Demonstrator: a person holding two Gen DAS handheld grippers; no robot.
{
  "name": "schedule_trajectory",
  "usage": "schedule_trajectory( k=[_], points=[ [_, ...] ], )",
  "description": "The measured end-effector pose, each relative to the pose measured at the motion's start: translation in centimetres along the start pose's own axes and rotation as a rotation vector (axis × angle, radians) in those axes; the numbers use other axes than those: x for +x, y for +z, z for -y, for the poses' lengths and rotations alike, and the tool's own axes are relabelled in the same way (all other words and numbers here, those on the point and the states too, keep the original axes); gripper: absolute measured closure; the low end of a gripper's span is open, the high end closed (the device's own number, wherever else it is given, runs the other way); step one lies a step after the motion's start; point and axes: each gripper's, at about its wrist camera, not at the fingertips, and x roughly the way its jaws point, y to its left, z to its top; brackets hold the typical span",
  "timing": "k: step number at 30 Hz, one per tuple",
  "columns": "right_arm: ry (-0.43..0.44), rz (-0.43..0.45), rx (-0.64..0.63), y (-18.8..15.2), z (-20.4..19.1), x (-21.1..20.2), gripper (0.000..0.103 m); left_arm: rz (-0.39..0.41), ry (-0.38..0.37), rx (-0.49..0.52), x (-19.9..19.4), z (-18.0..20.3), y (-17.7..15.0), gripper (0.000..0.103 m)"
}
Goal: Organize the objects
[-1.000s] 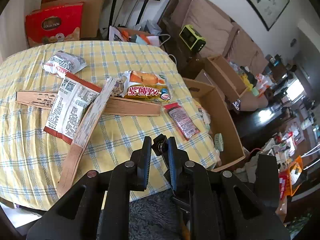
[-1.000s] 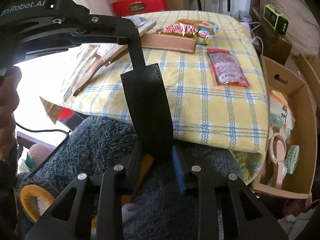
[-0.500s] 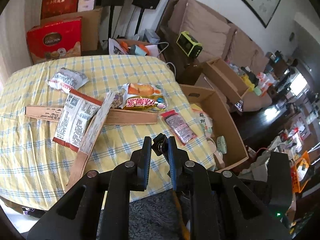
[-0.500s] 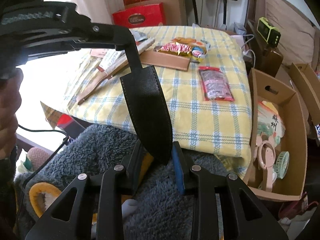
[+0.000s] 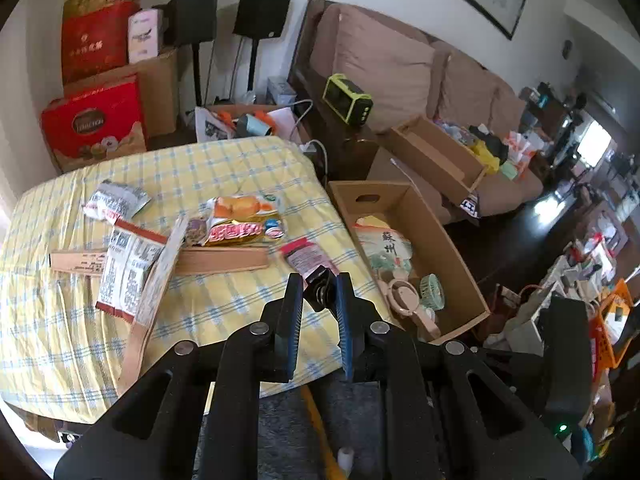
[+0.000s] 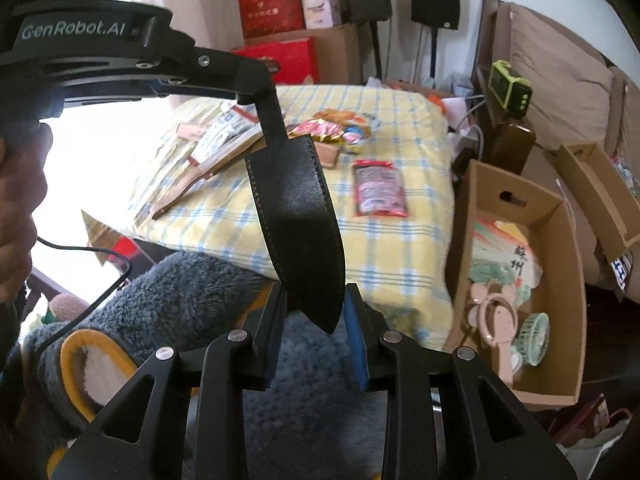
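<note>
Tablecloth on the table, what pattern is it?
Yellow with blue-and-white checks; the tablecloth shows best in the left wrist view.

Yellow cloth point(image 5: 224, 168) crossed by a pale blue and white check is seen over the desk. An orange-and-yellow snack bag point(image 5: 244, 220) with red lettering is noted, beside a red-and-pink packet point(image 6: 378, 188). A white wrapper point(image 5: 128, 264) is edged in red. Tan wooden strips point(image 5: 224, 260) are recorded. The cardboard box point(image 6: 560, 280) is brown, with a pink fan point(image 6: 496, 320) and mint-green fan point(image 6: 534, 336) inside. A black leather sheath point(image 6: 300, 232) carries pale stitching. Blue pads point(image 6: 356, 344) line black jaws.
</note>
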Motion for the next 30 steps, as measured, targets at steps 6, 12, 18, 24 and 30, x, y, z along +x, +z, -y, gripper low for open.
schedule_trajectory(
  k=[6, 12, 18, 24, 30],
  points=[
    [0.006, 0.037, 0.044, -0.5, 2.0, -1.4, 0.075, 0.045, 0.035, 0.071, 0.0, 3.3, 0.6, 0.088],
    [0.003, 0.07, 0.081, -0.4, 3.5, -2.8, 0.075, 0.082, 0.031, 0.101, -0.3, 5.4, 1.3, 0.088],
    [-0.014, 0.102, 0.104, -0.3, 4.9, -4.4, 0.075, 0.105, 0.012, 0.113, -0.8, 6.9, 2.2, 0.088],
    [-0.036, 0.116, 0.112, -0.3, 5.5, -5.2, 0.075, 0.119, -0.006, 0.127, -0.9, 8.3, 2.8, 0.088],
    [-0.062, 0.135, 0.127, -0.3, 6.7, -6.1, 0.075, 0.129, -0.023, 0.144, -0.6, 9.6, 3.5, 0.088]
  ],
)
